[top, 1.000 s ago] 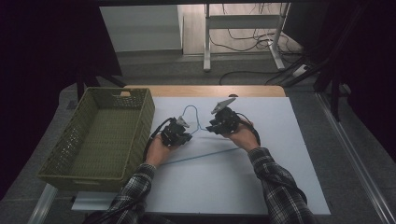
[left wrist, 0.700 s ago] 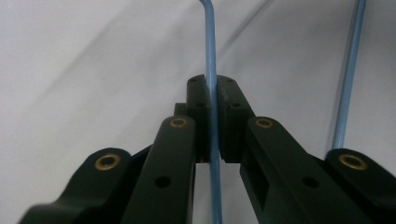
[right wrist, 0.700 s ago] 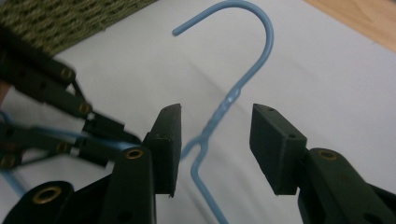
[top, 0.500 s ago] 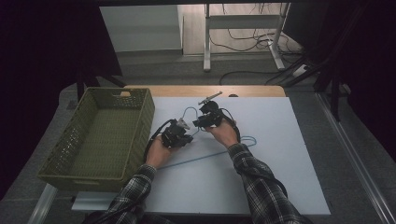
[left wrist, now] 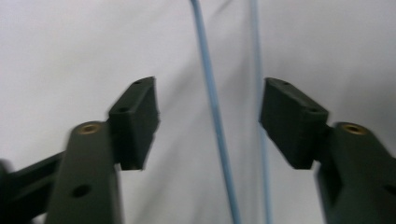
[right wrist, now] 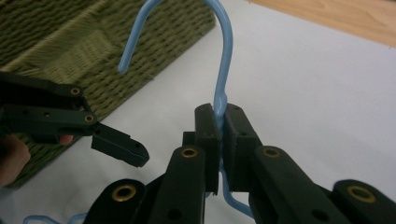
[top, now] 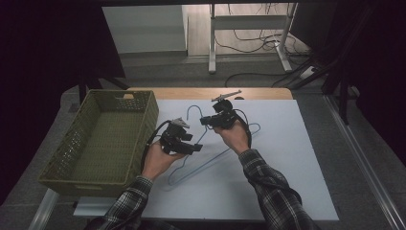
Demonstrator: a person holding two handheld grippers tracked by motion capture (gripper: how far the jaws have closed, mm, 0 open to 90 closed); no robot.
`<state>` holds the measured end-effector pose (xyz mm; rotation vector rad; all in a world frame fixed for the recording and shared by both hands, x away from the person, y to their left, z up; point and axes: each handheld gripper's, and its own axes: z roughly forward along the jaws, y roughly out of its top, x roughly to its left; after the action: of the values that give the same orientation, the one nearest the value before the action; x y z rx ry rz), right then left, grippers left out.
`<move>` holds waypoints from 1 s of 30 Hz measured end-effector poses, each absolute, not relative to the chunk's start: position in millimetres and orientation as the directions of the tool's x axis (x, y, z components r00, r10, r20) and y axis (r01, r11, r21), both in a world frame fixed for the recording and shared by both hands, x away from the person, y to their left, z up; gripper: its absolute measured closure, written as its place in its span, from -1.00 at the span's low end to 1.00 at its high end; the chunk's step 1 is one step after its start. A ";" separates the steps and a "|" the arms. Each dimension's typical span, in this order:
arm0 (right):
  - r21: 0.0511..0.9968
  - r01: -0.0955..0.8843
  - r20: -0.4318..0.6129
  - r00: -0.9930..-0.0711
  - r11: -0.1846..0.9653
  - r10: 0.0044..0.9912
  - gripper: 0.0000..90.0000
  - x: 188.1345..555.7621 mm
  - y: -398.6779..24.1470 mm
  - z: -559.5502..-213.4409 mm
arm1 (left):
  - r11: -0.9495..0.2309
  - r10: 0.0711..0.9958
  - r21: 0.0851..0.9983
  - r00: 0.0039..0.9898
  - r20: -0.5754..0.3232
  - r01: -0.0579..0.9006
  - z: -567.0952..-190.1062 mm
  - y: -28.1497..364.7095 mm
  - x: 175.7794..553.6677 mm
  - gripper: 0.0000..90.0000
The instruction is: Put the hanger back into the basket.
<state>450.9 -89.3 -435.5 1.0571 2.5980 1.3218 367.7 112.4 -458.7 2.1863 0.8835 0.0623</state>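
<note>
I hold a gripper in each hand over a white sheet (top: 268, 182) that covers most of the table (top: 258, 92); a strip of bare wood shows along the far edge. My right gripper (top: 209, 120) has its fingers (right wrist: 205, 135) pressed together on the neck of a light blue wire hanger (top: 210, 160), just below the hook. In the right gripper view the hook (right wrist: 224, 46) curves up and over from between my fingers, its tip pointing down toward the basket. The hanger's body runs back from my right fingers toward me, its lower corner lying on the sheet near my left forearm.

My left gripper (top: 194, 148) has its fingers (left wrist: 135, 121) spread wide apart, holding nothing. In the left gripper view a blue wire of the hanger (left wrist: 215, 116) passes through the gap between them without touching either one, and a second, paler blue line runs closer to the other finger, against the white sheet. My left fingers sit just beside my right ones, on the basket side.

An olive-green woven basket (top: 72, 163) stands beyond my left hand (top: 158, 160), on the table's edge, partly off the sheet.

Past the far edge of the table the floor is grey, with a pale metal stand (top: 213, 43) and dark cables (top: 258, 43) lying around it. Black drapes (top: 48, 43) hang at both sides of the room.
</note>
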 end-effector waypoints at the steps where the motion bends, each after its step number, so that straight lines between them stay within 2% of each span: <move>1: 0.733 0.548 0.252 -0.770 0.404 0.586 0.90 448.0 -90.8 -433.2 | -0.474 0.601 0.668 0.765 -0.231 0.574 -456.0 112.8 365.1 -0.25; 3: 0.739 0.542 0.250 -0.772 0.400 0.584 0.90 443.9 -92.5 -430.5 | -0.478 0.591 0.666 0.770 -0.238 0.573 -453.2 112.6 361.9 -0.23; 7: 0.762 0.511 0.233 -0.790 0.398 0.566 0.90 419.0 -100.3 -421.5 | -0.494 0.557 0.656 0.787 -0.266 0.571 -449.5 111.8 354.2 0.11; 13: 0.780 0.486 0.230 -0.809 0.395 0.541 0.90 399.0 -104.7 -417.4 | -0.467 0.501 0.644 0.782 -0.371 0.605 -450.0 109.3 351.5 0.43; 15: 0.789 0.471 0.225 -0.819 0.395 0.528 0.90 395.2 -104.6 -416.2 | -0.473 0.502 0.636 0.780 -0.374 0.609 -450.1 108.1 351.9 0.52; 18: 0.796 0.457 0.221 -0.830 0.396 0.512 0.89 391.5 -103.0 -415.6 | -0.480 0.491 0.628 0.781 -0.386 0.613 -450.2 106.6 351.0 0.80; 20: 0.797 0.451 0.216 -0.834 0.402 0.507 0.89 390.7 -102.0 -416.3 | -0.483 0.524 0.614 0.768 -0.368 0.624 -449.9 105.9 349.7 0.89; 26: 0.802 0.426 0.207 -0.856 0.418 0.474 0.83 394.5 -102.6 -416.4 | -0.447 0.549 0.613 0.741 -0.388 0.652 -451.2 110.3 350.3 0.94; 28: 0.800 0.409 0.182 -0.862 0.439 0.472 0.60 396.1 -104.2 -412.4 | -0.439 0.559 0.613 0.734 -0.385 0.656 -447.8 112.6 350.3 0.94; 30: 0.801 0.387 0.155 -0.871 0.457 0.466 0.52 396.8 -107.6 -405.2 | -0.429 0.573 0.616 0.726 -0.380 0.661 -442.2 116.3 350.2 0.94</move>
<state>396.8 -107.6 -405.2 0.7653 2.6065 1.3982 350.2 116.3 -442.2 2.1437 0.9299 -0.1438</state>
